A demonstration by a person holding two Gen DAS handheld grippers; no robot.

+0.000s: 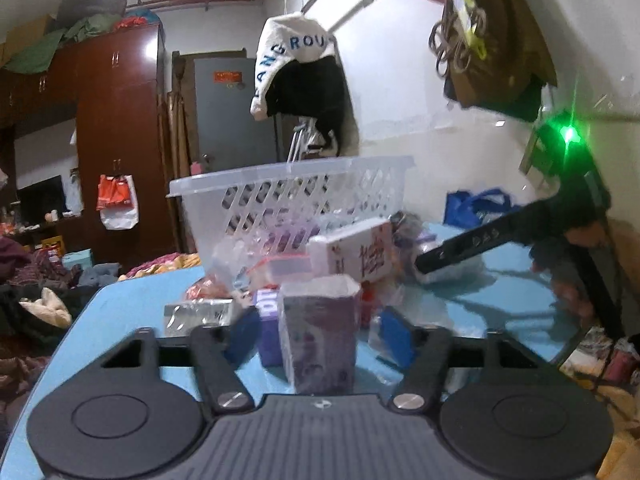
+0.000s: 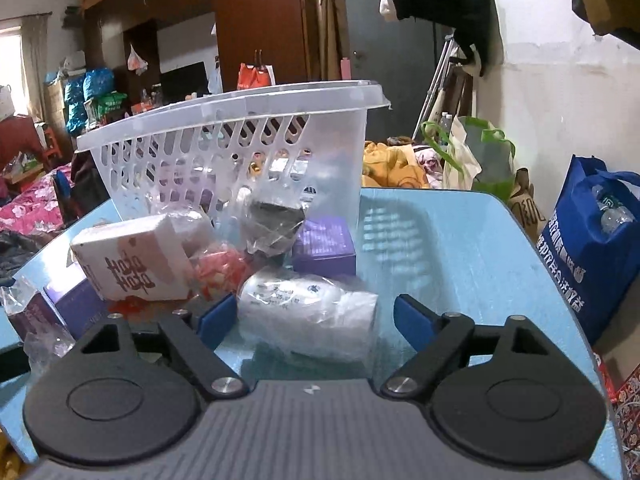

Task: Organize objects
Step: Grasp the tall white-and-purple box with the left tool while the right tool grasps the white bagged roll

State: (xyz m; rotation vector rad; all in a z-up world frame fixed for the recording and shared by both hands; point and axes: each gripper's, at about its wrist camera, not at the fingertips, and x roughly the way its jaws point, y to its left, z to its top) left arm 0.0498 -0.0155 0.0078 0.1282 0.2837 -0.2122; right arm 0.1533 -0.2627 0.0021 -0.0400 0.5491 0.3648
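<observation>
While my left gripper [image 1: 320,338] brackets the upright purple carton [image 1: 320,332], pads apparently closing on it, my right gripper [image 2: 316,318], open, straddles the bagged white packet [image 2: 308,314], its long axis crosswise.

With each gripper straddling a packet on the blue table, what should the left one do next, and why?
Probably close the left gripper fully on the upright plastic-wrapped purple box, then lift it toward the clear basket. The box stands between its blue pads with gaps seeming to remain on both sides, and the basket sits just behind the pile on the table.
</observation>
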